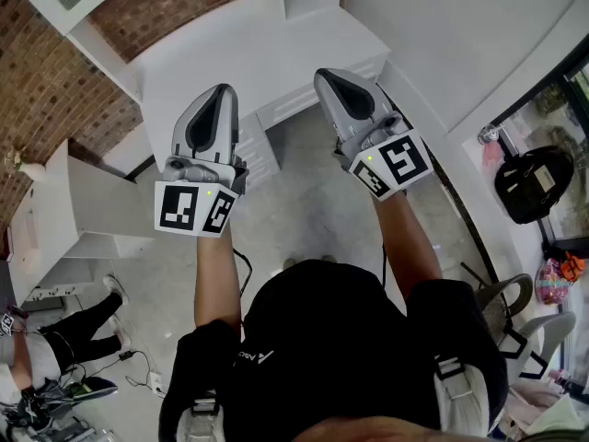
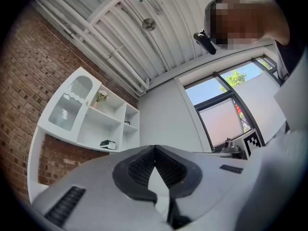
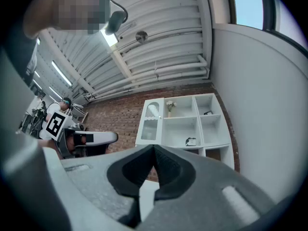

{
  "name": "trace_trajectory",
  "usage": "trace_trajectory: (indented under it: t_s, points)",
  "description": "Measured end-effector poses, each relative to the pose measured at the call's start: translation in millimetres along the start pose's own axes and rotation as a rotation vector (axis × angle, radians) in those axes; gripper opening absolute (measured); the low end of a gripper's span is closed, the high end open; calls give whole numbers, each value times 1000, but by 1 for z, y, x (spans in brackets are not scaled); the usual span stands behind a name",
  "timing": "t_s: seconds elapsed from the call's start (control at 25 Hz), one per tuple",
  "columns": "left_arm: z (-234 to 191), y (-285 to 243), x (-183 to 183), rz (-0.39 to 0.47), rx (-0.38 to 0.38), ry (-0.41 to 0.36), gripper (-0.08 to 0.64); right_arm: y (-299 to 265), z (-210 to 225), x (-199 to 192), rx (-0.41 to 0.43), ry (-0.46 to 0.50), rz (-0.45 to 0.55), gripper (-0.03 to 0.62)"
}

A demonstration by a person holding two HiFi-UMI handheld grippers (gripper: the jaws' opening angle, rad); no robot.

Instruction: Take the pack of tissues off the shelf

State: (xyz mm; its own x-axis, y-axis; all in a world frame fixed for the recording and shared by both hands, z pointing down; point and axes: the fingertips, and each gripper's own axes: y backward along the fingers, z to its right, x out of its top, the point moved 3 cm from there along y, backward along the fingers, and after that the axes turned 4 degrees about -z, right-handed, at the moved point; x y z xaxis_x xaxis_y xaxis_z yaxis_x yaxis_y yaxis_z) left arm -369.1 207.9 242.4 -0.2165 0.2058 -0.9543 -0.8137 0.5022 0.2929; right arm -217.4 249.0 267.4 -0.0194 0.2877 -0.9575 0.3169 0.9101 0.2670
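- Far left in the head view: a brick wall [image 1: 41, 90], with a second person [image 1: 64, 325] on the floor below it.
- A white shelf unit [image 3: 185, 121] hangs on the brick. It has an arched glass door [image 3: 150, 117] at its left end and open compartments to the right of that.
- The pack of tissues [image 3: 191, 141] sits on the shelf, on the floor of the middle open compartment, toward that compartment's right side. It is dark and white, well apart from both grippers, and nothing touches it.
- A small vase of flowers [image 3: 169, 106] stands in the compartment just above the pack.
- The left gripper [image 1: 219, 95] is held up in front of the person and points toward the shelf wall. Its own view shows the jaws pressed together tip to tip with nothing between them.
- A white desk [image 1: 276, 49] lies beyond and below both grippers.
- The right gripper [image 1: 328, 79] is beside the left at about the same height. Its jaws are also pressed together and empty.
- Far right: a black bag [image 1: 532, 184] by the window glass, with a chair [image 1: 515, 297] nearer the person.
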Motion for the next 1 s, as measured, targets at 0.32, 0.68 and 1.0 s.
trace_trajectory:
  t_s: [0.32, 0.68, 1.0]
  points:
    - [14, -18, 8, 19, 7, -14, -2, 7, 9, 9, 39, 8, 15, 2]
    - [28, -53, 9, 30, 68, -13, -2, 31, 48, 9, 37, -3, 25, 2]
    - [22, -89, 4, 25, 157, -13, 2, 42, 89, 6, 25, -6, 28, 2]
